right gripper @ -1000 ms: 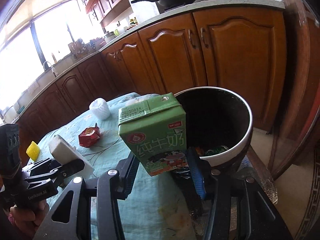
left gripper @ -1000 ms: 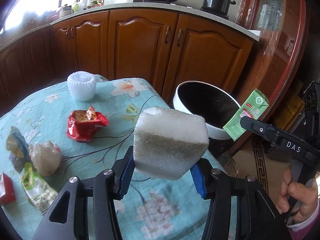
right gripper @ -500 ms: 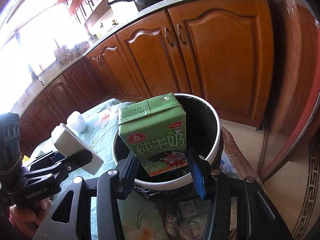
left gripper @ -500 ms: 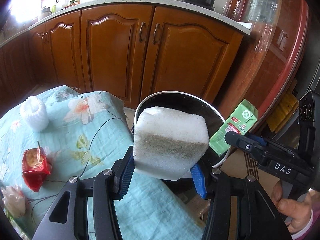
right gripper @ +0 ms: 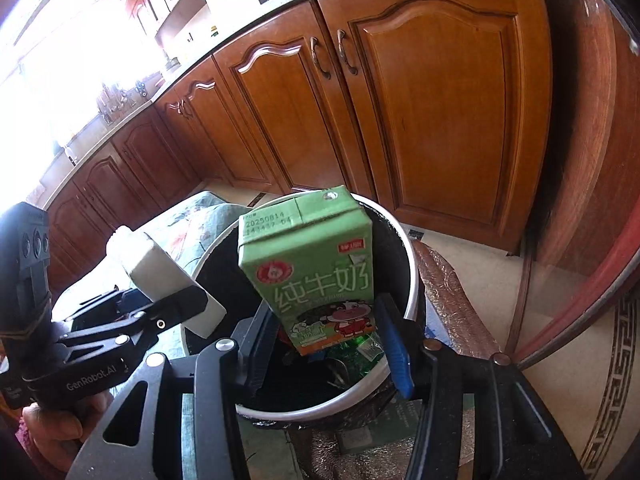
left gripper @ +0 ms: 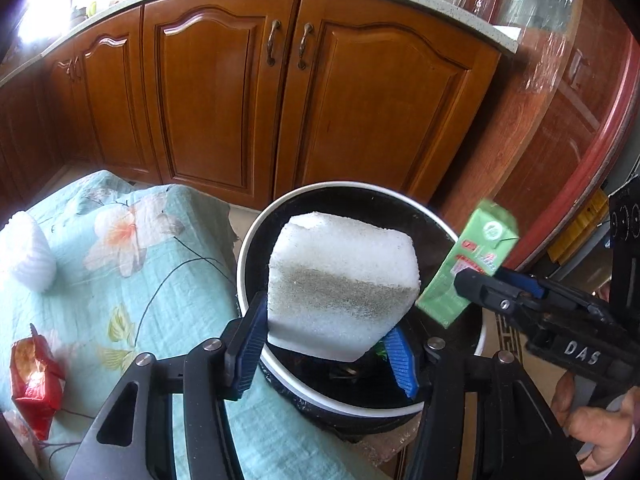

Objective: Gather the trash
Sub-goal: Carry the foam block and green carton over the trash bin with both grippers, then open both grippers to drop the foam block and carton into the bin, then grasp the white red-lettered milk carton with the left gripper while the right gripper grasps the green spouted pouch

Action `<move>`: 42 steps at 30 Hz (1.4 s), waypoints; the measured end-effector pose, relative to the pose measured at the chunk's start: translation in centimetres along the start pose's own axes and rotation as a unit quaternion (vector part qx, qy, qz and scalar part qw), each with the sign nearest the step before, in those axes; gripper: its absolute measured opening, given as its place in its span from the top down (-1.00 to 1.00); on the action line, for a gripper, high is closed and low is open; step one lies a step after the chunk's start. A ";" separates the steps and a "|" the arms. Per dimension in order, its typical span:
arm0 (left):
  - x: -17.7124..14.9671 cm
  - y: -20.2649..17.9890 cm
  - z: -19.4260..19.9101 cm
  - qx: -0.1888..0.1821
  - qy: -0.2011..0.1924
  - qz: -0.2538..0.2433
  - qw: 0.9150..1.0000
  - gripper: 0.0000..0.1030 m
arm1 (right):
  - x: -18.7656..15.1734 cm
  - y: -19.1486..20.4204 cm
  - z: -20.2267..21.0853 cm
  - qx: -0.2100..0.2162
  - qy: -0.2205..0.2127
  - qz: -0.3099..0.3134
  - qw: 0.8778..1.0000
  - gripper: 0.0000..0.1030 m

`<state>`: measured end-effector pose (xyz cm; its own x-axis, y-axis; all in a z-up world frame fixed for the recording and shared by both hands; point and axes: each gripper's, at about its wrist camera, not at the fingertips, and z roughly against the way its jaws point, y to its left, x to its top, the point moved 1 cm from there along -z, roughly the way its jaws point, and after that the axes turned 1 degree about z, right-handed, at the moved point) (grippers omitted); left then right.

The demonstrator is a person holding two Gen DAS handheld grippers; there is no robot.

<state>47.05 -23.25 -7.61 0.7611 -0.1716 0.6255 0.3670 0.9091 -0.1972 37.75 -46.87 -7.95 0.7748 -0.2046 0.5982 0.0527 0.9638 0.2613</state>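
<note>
My left gripper (left gripper: 324,354) holds a white sponge (left gripper: 340,280) with a grey-green band right over the mouth of the white-rimmed black bin (left gripper: 248,248). Its jaws are opening, and the sponge still sits between the blue pads. My right gripper (right gripper: 326,344) has a green milk carton (right gripper: 312,272) upright between its pads above the same bin (right gripper: 414,280). Its jaws are easing open too. The carton (left gripper: 468,268) looks blurred at the bin's right side in the left wrist view. In the right wrist view the sponge (right gripper: 168,276) shows at the bin's left. Green trash lies inside.
A floral teal tablecloth (left gripper: 160,280) to the left of the bin carries a red wrapper (left gripper: 36,384) and a white foam net (left gripper: 24,252). Wooden cabinets (left gripper: 280,100) stand close behind. A person's hand (left gripper: 596,440) grips the right tool.
Both grippers have travelled from over the table to above the bin, which now fills the middle of both views. Sponge and carton keep their places between the pads.
</note>
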 end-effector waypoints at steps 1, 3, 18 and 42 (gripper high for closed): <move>0.0 -0.1 -0.2 0.002 0.003 0.001 1.000 -0.21 | 0.1 -0.4 -0.2 0.006 0.004 -0.008 1.000 -0.02; -0.3 0.0 -0.4 0.001 0.005 0.006 1.000 -0.33 | 0.2 -0.8 -0.3 0.008 0.006 -0.016 1.000 -0.14; -8.6 3.1 10.1 -0.010 -0.054 0.026 0.998 -0.48 | -4.3 3.3 3.5 0.046 -0.035 -0.043 0.997 -0.49; -22.9 17.8 26.8 0.147 -0.080 0.120 0.978 -0.48 | -13.1 23.7 1.0 0.173 0.062 0.064 0.981 -0.52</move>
<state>21.83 7.00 -5.16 0.7048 0.1011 0.7021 -0.0008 0.9899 -0.1417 28.21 -21.55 -8.85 0.8330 -0.0428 0.5517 -0.2498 0.8605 0.4440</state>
